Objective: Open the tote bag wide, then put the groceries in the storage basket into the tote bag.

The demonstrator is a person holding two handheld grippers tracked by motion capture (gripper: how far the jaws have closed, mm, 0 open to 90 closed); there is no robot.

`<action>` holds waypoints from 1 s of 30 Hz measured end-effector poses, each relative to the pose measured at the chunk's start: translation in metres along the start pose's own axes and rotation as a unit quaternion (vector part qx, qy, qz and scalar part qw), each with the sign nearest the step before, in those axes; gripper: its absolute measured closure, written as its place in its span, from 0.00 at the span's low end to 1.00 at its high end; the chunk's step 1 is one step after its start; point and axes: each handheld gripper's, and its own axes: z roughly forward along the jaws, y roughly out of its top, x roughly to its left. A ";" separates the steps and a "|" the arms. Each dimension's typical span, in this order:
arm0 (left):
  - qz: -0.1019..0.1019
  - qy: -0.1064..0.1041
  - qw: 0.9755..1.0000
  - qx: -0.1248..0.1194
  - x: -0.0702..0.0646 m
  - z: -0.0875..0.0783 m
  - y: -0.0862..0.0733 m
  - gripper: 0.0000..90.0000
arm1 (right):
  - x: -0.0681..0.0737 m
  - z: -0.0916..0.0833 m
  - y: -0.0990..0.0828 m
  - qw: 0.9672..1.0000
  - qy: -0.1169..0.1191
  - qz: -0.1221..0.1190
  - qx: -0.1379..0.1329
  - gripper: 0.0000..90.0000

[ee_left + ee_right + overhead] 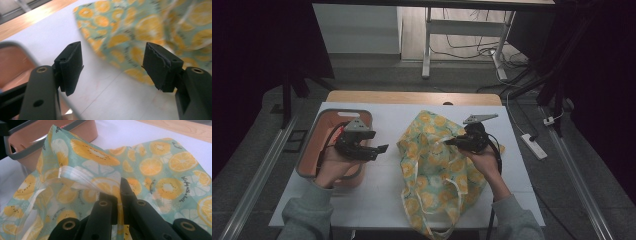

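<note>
High view: a fruit-print cloth bag (437,165) lies crumpled on the white desk (382,195), right of centre, its pale handles trailing toward the near edge. The right gripper (449,142) is held over the bag's upper middle and lifts a fold of it. The left gripper (383,148) hovers just left of the bag, apart from it, over the right rim of an orange bin (312,135) with a grey rim that stands at the left of the desk. Left gripper view: the jaws stand wide apart with nothing between them; beyond them lie the bare desk surface and the near edge of the bag (140,30), while the bin (12,65) shows blurred at the left. Right gripper view: the jaws of the right gripper (120,192) are pressed together on a pinch of the bag (160,170), next to a pale handle strap (75,176); the bin (52,137) sits behind the raised fabric. Judged from these frames, the work appears to be at an early or middle stage: one side of the bag's mouth is secured and raised, but the bag is not yet spread open, and the free left gripper would still have to take the opposite edge.
</note>
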 end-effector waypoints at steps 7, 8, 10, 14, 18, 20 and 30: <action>-0.017 0.030 0.999 0.026 0.019 -0.001 -0.008 0.34 | 0.004 -0.001 0.000 1.000 0.002 -0.004 -0.001 0.99; -0.019 0.035 0.999 0.030 0.021 0.000 -0.009 0.34 | 0.004 -0.001 0.000 1.000 0.002 -0.004 -0.001 0.99; -0.026 0.040 0.998 0.034 0.028 -0.001 -0.012 0.34 | 0.004 -0.001 0.000 1.000 0.002 -0.005 -0.001 0.99; -0.039 0.073 0.995 0.052 0.041 0.000 -0.017 0.32 | 0.004 -0.001 0.000 1.000 0.001 -0.006 -0.001 0.99; -0.055 0.093 0.992 0.071 0.056 0.004 -0.024 0.32 | 0.004 -0.001 0.000 1.000 0.002 -0.005 -0.001 0.99; -0.061 0.104 0.990 0.079 0.063 0.005 -0.027 0.31 | 0.004 -0.001 0.000 1.000 0.002 -0.005 0.000 0.99; -0.101 0.145 0.975 0.133 0.092 0.012 -0.046 0.30 | 0.006 0.004 -0.002 1.000 0.005 -0.006 0.008 0.99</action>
